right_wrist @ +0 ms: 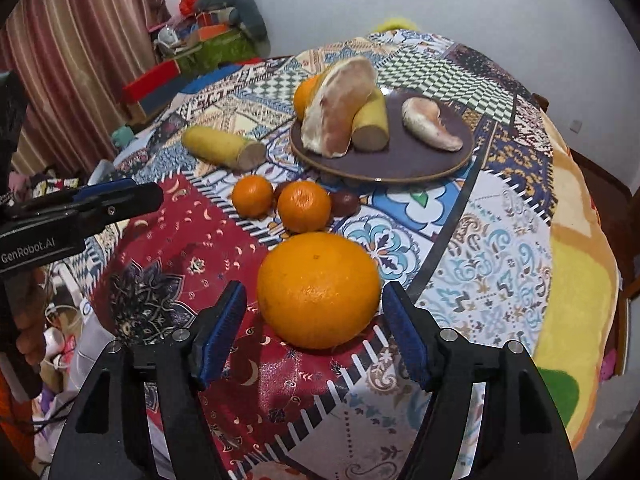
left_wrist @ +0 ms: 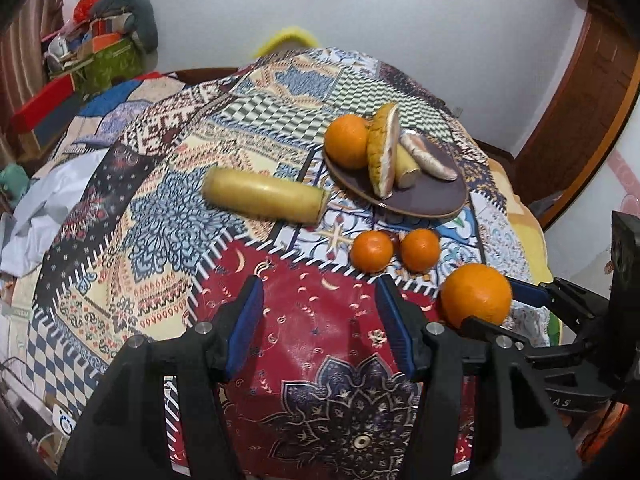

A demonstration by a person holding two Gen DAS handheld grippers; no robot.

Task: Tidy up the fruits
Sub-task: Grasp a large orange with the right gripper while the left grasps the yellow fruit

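Left gripper [left_wrist: 320,322]: black frame, blue ribbed pads, pitched downward. Jaws apart, nothing between them; both pads clear of any contact.

Right gripper [right_wrist: 314,334]: same build, also tilted steeply down. Jaws spread wide, one blue pad on either side of a round object, a gap showing at each side, neither pad pressing it.

The two grippers sit close side by side, right one just to the right of the left and slightly ahead. In the right wrist view, part of a hand [right_wrist: 30,336] shows at the left edge, below the left gripper's body.
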